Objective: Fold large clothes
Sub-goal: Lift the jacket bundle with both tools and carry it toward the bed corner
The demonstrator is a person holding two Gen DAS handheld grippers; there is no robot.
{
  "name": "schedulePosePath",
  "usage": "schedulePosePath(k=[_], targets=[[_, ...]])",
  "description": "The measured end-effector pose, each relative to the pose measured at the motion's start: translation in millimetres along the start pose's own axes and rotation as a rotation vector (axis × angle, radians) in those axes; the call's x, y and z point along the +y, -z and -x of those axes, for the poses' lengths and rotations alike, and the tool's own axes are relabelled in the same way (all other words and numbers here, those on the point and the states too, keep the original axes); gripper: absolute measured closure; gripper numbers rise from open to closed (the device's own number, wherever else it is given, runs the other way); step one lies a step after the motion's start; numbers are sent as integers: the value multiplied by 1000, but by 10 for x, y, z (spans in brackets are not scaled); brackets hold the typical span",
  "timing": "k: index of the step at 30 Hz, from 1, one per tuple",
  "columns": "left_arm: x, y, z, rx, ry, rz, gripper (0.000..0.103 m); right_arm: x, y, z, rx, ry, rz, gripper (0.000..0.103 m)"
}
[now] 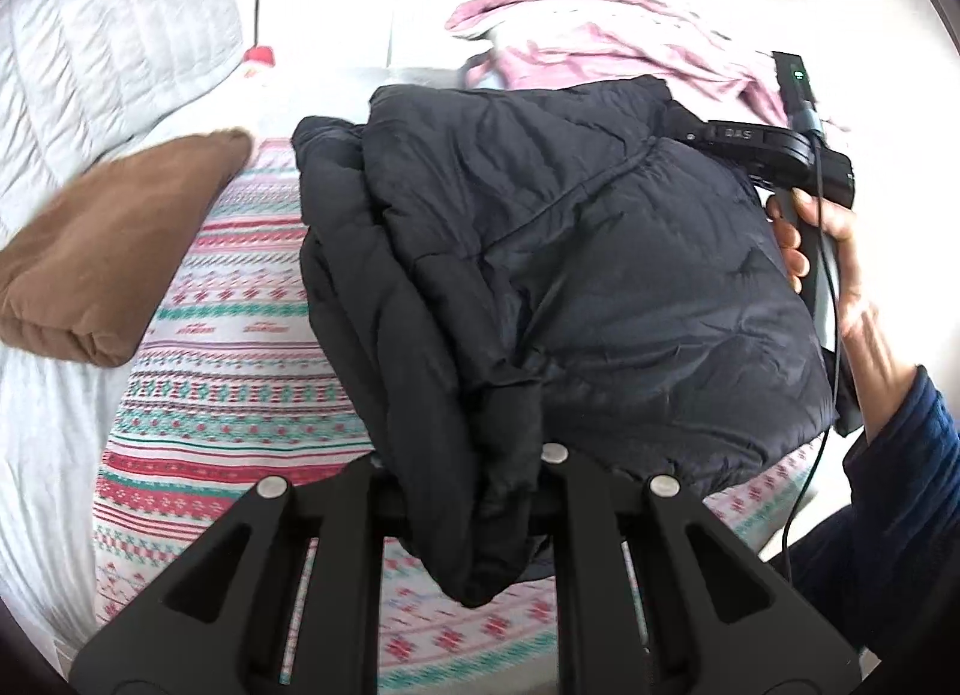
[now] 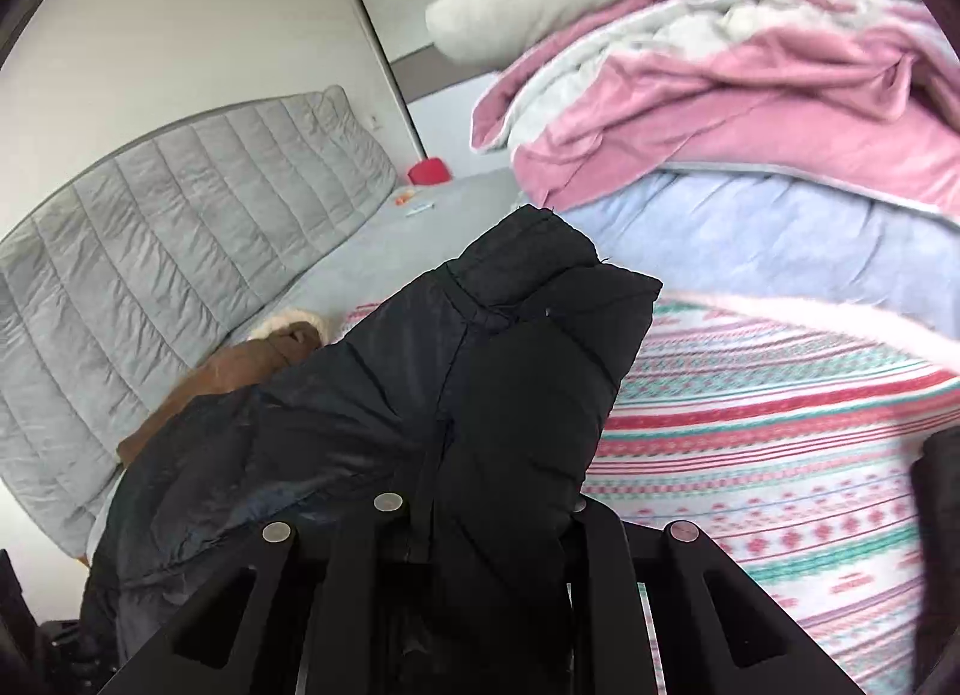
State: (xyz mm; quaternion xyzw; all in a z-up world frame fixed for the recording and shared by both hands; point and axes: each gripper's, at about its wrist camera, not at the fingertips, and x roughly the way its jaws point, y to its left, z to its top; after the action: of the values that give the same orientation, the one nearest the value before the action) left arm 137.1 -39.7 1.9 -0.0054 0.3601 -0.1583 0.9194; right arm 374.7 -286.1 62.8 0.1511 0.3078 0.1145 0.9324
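Black jacket (image 1: 558, 251) quilted matt cloth, brown garment (image 1: 102, 251) soft cloth

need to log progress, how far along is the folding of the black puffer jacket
Done: the black puffer jacket is already doubled into a thick bundle, and a folded brown garment lies beside it on the patterned blanket. In hand: the left gripper and right gripper each pinch jacket fabric at opposite ends. Left: setting the bundle down; the pink bedding behind is unfolded, though it may not be part of the job.

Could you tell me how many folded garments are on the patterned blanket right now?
2: the black puffer jacket, gripped by the left gripper and right gripper, and a brown garment at the blanket's left edge. Others may be hidden.
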Motion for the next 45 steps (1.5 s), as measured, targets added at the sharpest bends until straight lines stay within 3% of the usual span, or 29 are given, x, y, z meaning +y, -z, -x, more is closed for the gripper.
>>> schedulePosePath(k=[9, 16, 21, 24, 31, 36, 45], targets=[[-572, 10, 155, -58, 90, -19, 88, -353, 69, 873, -82, 58, 33, 86], [-1314, -51, 22, -39, 173, -94, 88, -977, 140, 1423, -82, 156, -33, 87], [-2032, -269, 29, -89, 278, -153, 88, -1480, -1, 2038, -103, 238, -37, 87], [-2548, -432, 25, -124, 345, -200, 88, -1841, -256, 2572, -134, 294, -19, 87], [-3706, -506, -285, -107, 497, -285, 88, -2777, -581, 3427, -138, 459, -51, 87], [-4246, -396, -705, 0, 578, -283, 88, -3484, -426, 3533, -43, 602, -103, 87], [-4665, -136, -1024, 64, 570, -318, 87, -4245, -24, 3218, 10, 566, -188, 87]])
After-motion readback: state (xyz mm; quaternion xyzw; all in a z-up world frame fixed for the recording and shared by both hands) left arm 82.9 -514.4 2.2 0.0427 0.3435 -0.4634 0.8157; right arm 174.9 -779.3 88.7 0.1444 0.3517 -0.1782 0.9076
